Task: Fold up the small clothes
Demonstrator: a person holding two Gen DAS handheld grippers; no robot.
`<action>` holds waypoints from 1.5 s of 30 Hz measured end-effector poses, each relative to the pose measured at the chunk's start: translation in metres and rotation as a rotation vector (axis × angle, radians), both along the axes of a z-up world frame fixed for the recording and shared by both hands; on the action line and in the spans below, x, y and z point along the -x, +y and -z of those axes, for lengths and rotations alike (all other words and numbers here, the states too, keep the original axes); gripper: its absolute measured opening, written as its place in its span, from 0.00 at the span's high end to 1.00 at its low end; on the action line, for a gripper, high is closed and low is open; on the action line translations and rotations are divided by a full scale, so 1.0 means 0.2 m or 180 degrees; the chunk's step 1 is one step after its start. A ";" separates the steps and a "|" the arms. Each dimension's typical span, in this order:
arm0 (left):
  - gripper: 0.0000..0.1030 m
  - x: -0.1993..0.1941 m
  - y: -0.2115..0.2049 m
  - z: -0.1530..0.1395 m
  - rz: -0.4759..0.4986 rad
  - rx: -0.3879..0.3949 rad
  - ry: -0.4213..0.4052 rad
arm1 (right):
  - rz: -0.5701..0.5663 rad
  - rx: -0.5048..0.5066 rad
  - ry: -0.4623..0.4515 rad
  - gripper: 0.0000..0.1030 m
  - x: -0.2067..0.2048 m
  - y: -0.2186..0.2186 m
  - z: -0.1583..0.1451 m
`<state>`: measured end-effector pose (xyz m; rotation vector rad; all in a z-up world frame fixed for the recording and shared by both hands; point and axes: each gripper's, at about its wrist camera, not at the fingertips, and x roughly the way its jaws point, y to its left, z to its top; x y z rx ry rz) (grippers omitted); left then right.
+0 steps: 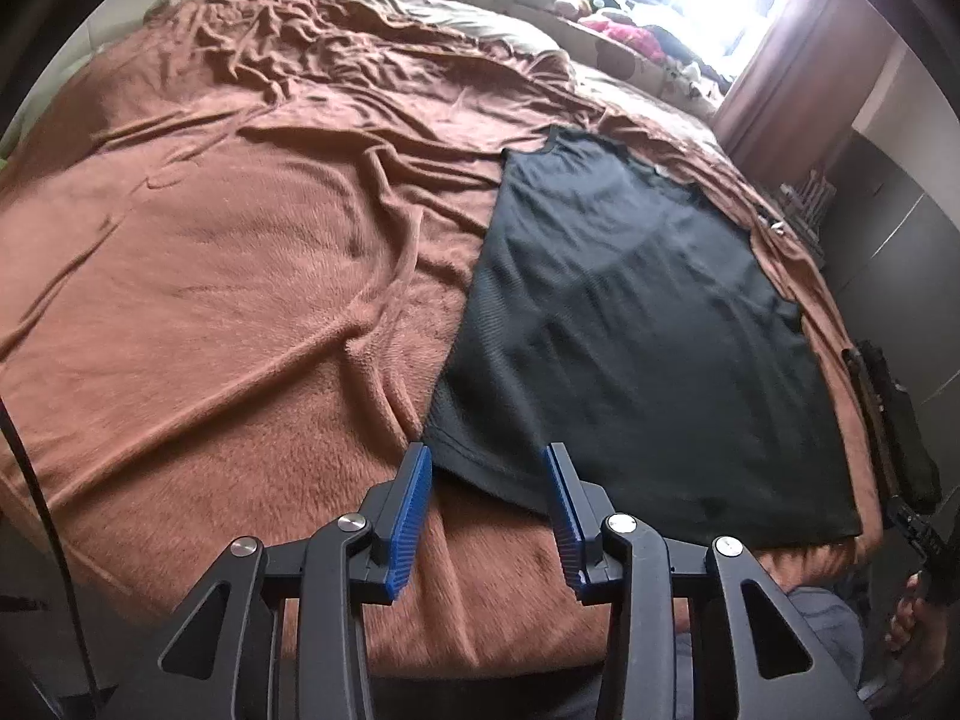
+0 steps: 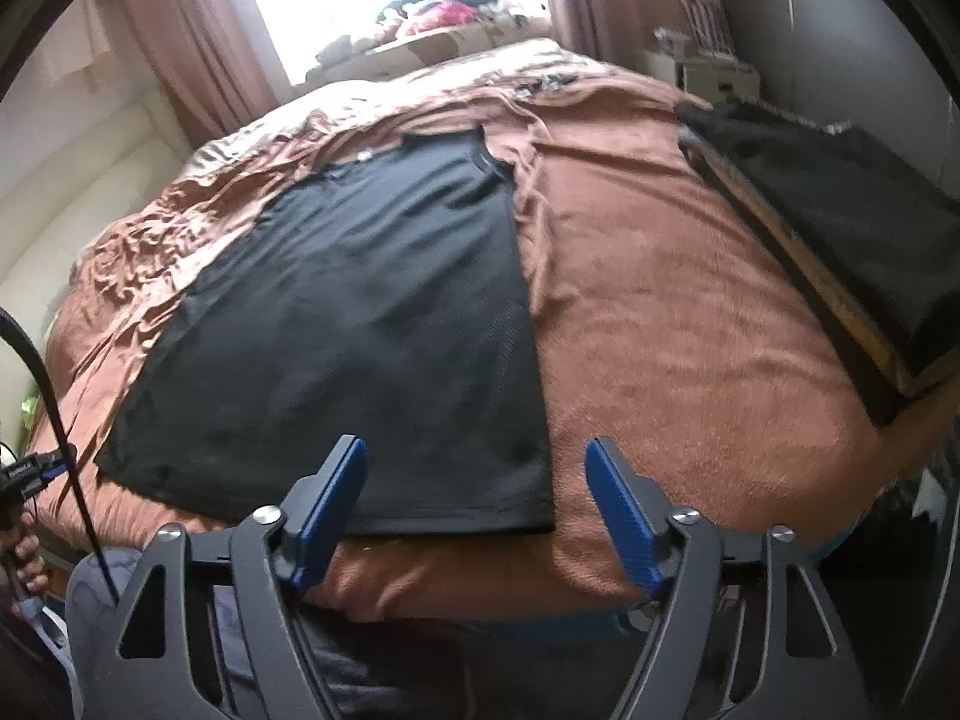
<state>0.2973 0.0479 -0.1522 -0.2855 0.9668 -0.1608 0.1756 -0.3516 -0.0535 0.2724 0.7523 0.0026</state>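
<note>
A black shirt [image 1: 630, 330] [image 2: 372, 312] lies flat on the brown blanket [image 1: 210, 300] [image 2: 690, 360] of a bed, its hem toward me and its neckline far. My left gripper [image 1: 487, 457] hovers open at the hem's near left corner, and that corner shows between the blue fingers [image 1: 414, 504] without either pad pressing on it. Over the hem's near right corner my right gripper [image 2: 475, 445] stands open wider, with the cloth's edge between its fingers [image 2: 624, 510] and a gap on both sides.
A stack of folded dark clothes [image 2: 840, 228] rests on a board at the bed's right side. A window sill with clutter [image 2: 450, 12] [image 1: 600, 6] lies beyond the bed. A black cable [image 2: 54, 420] hangs at the left. A hand [image 1: 912, 618] shows at the right edge.
</note>
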 end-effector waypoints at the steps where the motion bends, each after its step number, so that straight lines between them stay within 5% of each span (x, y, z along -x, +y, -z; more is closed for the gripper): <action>1: 0.62 -0.03 0.00 0.03 0.0000 -0.0014 0.0045 | 0.0012 -0.0032 0.0039 0.38 -0.02 -0.01 0.01; 19: 0.71 -0.17 0.04 0.20 -0.0042 0.0002 0.0343 | 0.0047 -0.0488 0.0334 0.43 -0.13 -0.19 0.15; 23: 0.84 -0.17 0.05 0.21 -0.0104 -0.0029 0.0369 | -0.0020 -0.0522 0.0311 0.44 -0.13 -0.18 0.17; 30: 0.93 -0.15 0.05 0.17 -0.0117 -0.0073 0.0299 | -0.0100 -0.0708 0.0307 0.63 -0.14 -0.20 0.20; 38: 0.94 -0.14 0.06 0.11 -0.0146 -0.0049 0.0207 | 0.0107 -0.1361 0.0270 0.67 -0.19 -0.34 0.29; 45: 0.94 -0.11 0.06 0.07 -0.0136 -0.0021 0.0130 | 0.0167 -0.1664 0.0334 0.94 -0.14 -0.38 0.34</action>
